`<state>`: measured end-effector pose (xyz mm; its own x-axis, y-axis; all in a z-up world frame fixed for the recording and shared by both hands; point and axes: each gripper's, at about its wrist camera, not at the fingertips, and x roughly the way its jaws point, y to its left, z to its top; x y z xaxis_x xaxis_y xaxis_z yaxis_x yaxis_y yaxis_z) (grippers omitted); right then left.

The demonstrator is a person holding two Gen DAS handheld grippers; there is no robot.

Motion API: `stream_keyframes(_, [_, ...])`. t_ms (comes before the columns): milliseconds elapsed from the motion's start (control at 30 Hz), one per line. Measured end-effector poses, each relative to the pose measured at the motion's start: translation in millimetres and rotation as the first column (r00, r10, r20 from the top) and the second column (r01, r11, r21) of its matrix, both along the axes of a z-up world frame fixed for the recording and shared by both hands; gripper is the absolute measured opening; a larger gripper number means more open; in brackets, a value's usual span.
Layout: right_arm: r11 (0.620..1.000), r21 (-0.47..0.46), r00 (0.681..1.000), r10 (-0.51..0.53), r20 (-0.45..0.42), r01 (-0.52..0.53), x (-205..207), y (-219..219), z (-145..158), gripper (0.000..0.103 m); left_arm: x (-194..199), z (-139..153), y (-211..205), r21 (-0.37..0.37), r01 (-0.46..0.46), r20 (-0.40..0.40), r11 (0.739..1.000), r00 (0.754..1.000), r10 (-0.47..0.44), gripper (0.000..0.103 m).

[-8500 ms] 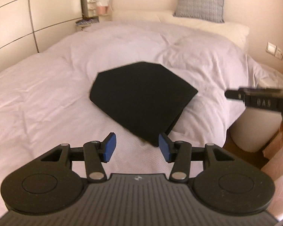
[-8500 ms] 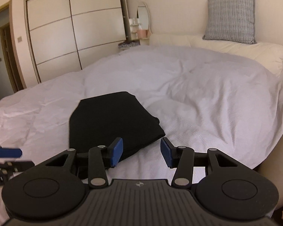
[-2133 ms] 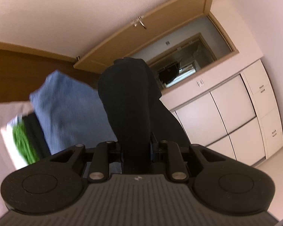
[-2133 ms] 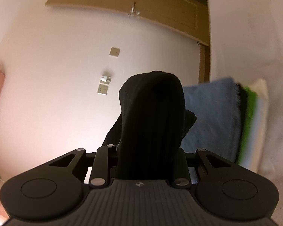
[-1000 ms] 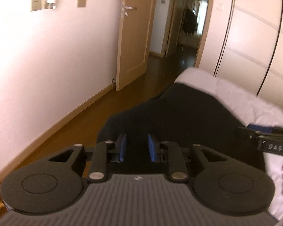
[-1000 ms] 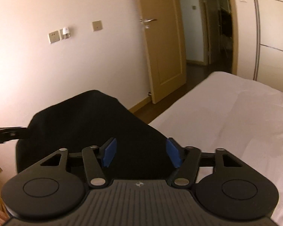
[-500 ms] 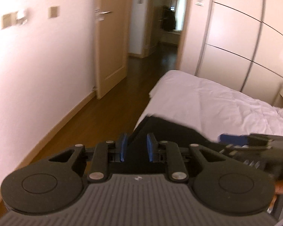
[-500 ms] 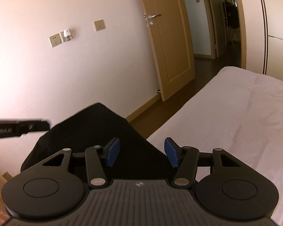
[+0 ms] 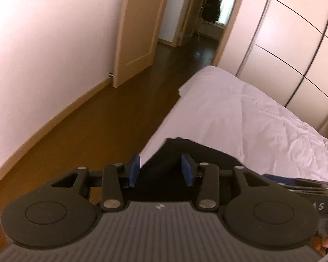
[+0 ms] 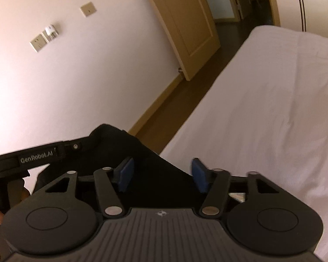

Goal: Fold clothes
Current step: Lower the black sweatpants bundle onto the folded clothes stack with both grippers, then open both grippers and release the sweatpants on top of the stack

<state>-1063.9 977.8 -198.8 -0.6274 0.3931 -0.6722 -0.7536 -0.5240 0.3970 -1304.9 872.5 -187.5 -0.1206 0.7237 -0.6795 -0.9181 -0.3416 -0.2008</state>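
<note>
Since half a second ago my view has swung further over the bed and both grippers have let their jaws part. The black garment, folded, lies at the bed's near edge, beside the strip of wood floor. My left gripper is opening, its blue pads clear of the cloth that shows between them; my right gripper is opening too, spread wider, with the garment below and between its pads but not pinched.

I judge this to be the release after setting the fold down. To do it well I should keep the pads spreading until they are well clear, then draw both grippers straight back, so no pad drags a layer and spoils the fold or tips it toward the floor.

In the right wrist view the left gripper's side reads "GenRobot.AI"; in the left wrist view only "AS" shows.
</note>
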Motion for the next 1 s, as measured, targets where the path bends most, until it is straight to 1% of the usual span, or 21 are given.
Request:
stream_keyframes(67, [0.999,0.045,1.000,-0.007,-0.014,0.008,14.1,-16.9,11.7,0.064,2.1,16.6,-18.2,0.004,-0.017,0.004,1.000,1.000,0.017,0.033])
stream_keyframes(133, [0.997,0.077,0.999,-0.007,-0.047,0.010,31.3,-37.9,24.5,0.064,9.6,32.0,-43.3,0.006,-0.023,-0.001,1.000,1.000,0.024,0.031])
stream_keyframes(233, [0.995,0.099,0.997,0.008,-0.080,0.000,52.5,-74.4,36.1,0.064,28.1,47.9,-82.1,0.006,-0.007,-0.014,1.000,1.000,0.007,0.031])
stream_keyframes(300, [0.994,0.107,0.996,0.038,-0.078,-0.029,62.3,-103.5,37.3,0.064,43.4,51.6,-105.1,0.004,0.014,-0.019,1.000,1.000,-0.014,0.031])
stream_keyframes(367, [0.990,0.125,0.996,0.076,-0.053,-0.069,65.0,-132.1,36.2,0.064,57.3,50.2,-121.9,-0.001,0.029,-0.014,1.000,0.999,-0.029,0.031])
stream_keyframes(400, [0.986,0.143,0.995,0.091,-0.027,-0.087,65.5,-147.7,34.7,0.064,63.1,47.6,-129.6,-0.002,0.034,-0.009,0.999,0.999,-0.034,0.031])
stream_keyframes(467, [0.977,0.179,0.993,0.117,0.015,-0.118,64.3,-172.3,32.0,0.062,70.8,36.6,-141.7,-0.008,0.036,0.005,0.999,0.999,-0.036,0.031])
stream_keyframes(533, [0.967,0.207,0.988,0.141,0.054,-0.150,61.6,-191.9,28.4,0.061,73.4,19.1,-143.5,-0.053,0.011,-0.003,0.999,1.000,-0.011,0.031])
stream_keyframes(567, [0.963,0.206,0.983,0.160,0.088,-0.175,57.6,-196.6,23.0,0.061,74.4,10.0,-143.5,-0.078,-0.004,-0.011,0.997,1.000,0.003,0.027])
stream_keyframes(600, [0.958,0.202,0.975,0.178,0.130,-0.202,52.6,-199.6,15.8,0.061,76.0,6.0,-144.5,-0.095,-0.016,-0.020,0.995,1.000,0.014,0.025])
stream_keyframes(633, [0.956,0.192,0.969,0.192,0.159,-0.221,48.7,-201.0,10.6,0.061,78.6,8.8,-146.8,-0.101,-0.025,-0.031,0.995,0.999,0.022,0.025])
stream_keyframes(700, [0.959,0.167,0.965,0.200,0.172,-0.229,46.0,-199.5,8.4,0.060,83.5,15.6,-152.0,-0.111,-0.044,-0.047,0.993,0.998,0.039,0.027])
stream_keyframes(767, [0.961,0.173,0.970,0.190,0.150,-0.215,52.2,-201.6,17.5,0.060,89.3,27.3,-158.6,-0.121,-0.069,-0.052,0.990,0.997,0.064,0.030])
stream_keyframes(833, [0.965,0.177,0.976,0.175,0.128,-0.196,59.3,-204.2,29.3,0.060,96.3,39.7,-165.8,-0.133,-0.097,-0.061,0.986,0.994,0.090,0.035])
stream_keyframes(867, [0.970,0.165,0.981,0.162,0.106,-0.178,64.2,-204.3,33.7,0.061,100.2,46.3,-170.2,-0.139,-0.111,-0.064,0.984,0.993,0.103,0.040])
stream_keyframes(900, [0.976,0.147,0.985,0.151,0.086,-0.162,70.0,-204.5,37.9,0.062,104.2,52.0,-174.2,-0.147,-0.125,-0.064,0.981,0.991,0.116,0.042])
stream_keyframes(933, [0.980,0.128,0.987,0.143,0.074,-0.152,75.0,-204.9,41.0,0.064,108.7,57.5,-178.9,-0.153,-0.138,-0.064,0.979,0.990,0.129,0.042])
stream_keyframes(1000, [0.985,0.110,0.990,0.123,0.062,-0.129,86.6,-207.5,48.0,0.069,118.2,68.0,-189.3,-0.160,-0.160,-0.064,0.974,0.986,0.151,0.049])
